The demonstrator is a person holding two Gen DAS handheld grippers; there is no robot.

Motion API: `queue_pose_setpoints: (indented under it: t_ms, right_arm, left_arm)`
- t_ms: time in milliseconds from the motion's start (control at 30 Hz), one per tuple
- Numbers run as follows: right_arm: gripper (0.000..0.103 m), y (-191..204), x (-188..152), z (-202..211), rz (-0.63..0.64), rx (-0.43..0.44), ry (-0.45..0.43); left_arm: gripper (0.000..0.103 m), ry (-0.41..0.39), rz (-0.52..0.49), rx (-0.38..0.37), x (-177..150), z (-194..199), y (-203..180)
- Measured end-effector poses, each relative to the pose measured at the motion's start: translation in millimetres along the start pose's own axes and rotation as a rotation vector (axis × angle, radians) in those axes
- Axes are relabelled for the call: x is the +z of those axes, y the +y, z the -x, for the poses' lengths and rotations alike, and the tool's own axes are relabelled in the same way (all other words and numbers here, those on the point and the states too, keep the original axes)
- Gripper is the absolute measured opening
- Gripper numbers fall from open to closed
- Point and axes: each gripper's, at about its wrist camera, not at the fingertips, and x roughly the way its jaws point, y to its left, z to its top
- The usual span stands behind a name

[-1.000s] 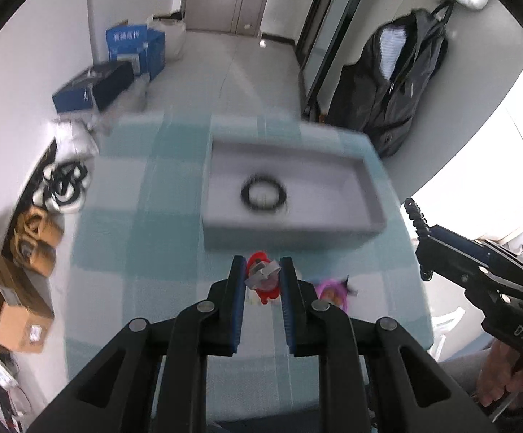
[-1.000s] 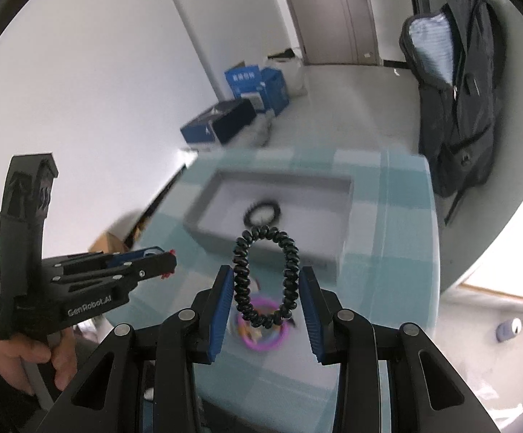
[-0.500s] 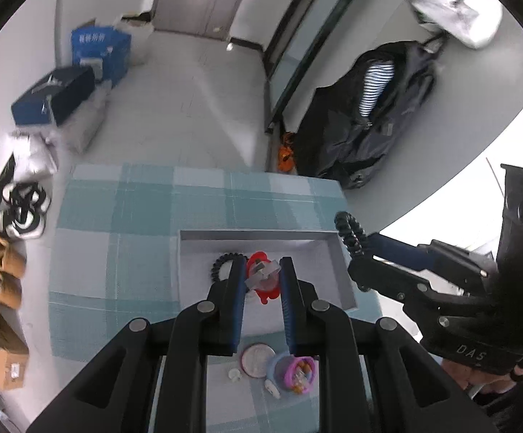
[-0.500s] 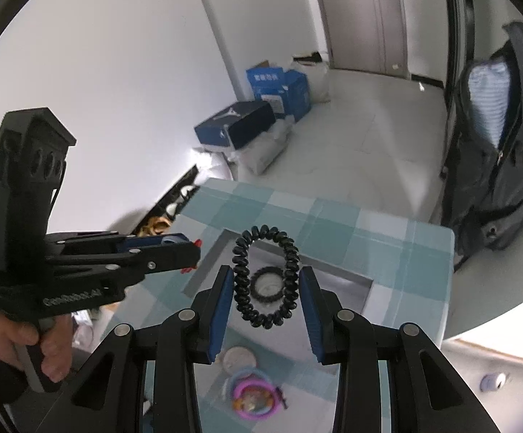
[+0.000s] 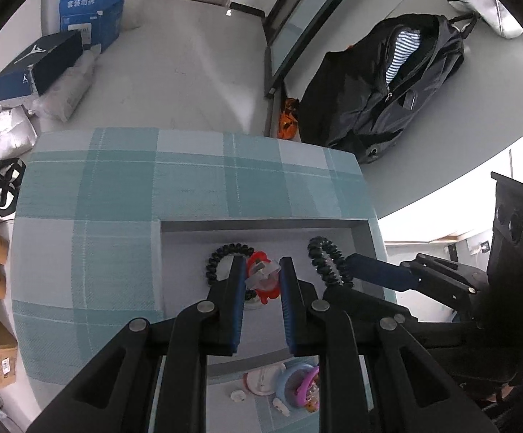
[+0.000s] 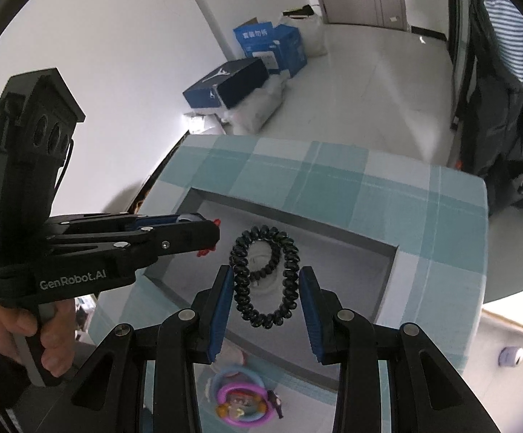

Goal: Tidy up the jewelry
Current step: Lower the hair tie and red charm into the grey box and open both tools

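While hanging above the grey tray (image 6: 387, 249), right gripper (image 6: 265, 290) is pinching a black spiral hair tie (image 6: 264, 274), long axis pointing away; left gripper (image 5: 261, 283) is clamping a red-and-clear hair clip (image 5: 263, 277).

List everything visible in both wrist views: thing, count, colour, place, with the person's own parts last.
Tray: one, grey, on the checked table.
Coil hair tie in tray: one, black.
Coil hair tie held: one, black, in right gripper, above tray.
Red clip: one, in left gripper.
Pink ring trinkets: cluster, near table edge.
Tablecloth: teal checks.
Blue boxes: floor, far wall.
Black bag: floor, right.
Left gripper: shut.
Right gripper: shut.
Hand: one.
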Motion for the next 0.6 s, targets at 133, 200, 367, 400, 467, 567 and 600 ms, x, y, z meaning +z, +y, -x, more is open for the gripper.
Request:
queue_pose_setpoints:
  t_ms: [133,200,367,400,467,567,600]
  right_arm:
    - [0.036,-4.9,1.0,-2.2,-0.024,0.002,0.011]
    - [0.036,-5.5,3.1,-3.9,-0.029,-0.001,0.015]
    - [0.037,-5.2,3.9,-5.2,-0.040,-0.006,0.018]
    - [0.039,-4.9,3.6,-5.0,-0.038,-0.007,0.018]
    - [0.043,-4.7,3.6,-5.8,-0.034,-0.013,0.019]
    - [0.045,-4.9,3.3,-2.8,-0.026,-0.038,0.003]
    - [0.046,-5.0,3.0,-1.4,-0.023,-0.035,-0.002]
  left_arm:
    - [0.014,0.008,0.008,-0.022,0.6,-0.4,1.8]
    - [0.014,0.017,0.033,-0.050,2.2,-2.4,5.7]
    - [0.014,0.035,0.095,-0.108,4.3,-6.4,16.1]
    - [0.014,0.032,0.102,-0.116,4.8,-6.0,17.2]
    - [0.014,0.025,0.114,-0.138,5.8,-4.4,18.5]
    - [0.019,0.040,0.158,-0.174,9.2,-6.4,23.0]
    - [0.034,0.040,0.169,-0.181,9.9,-7.8,23.7]
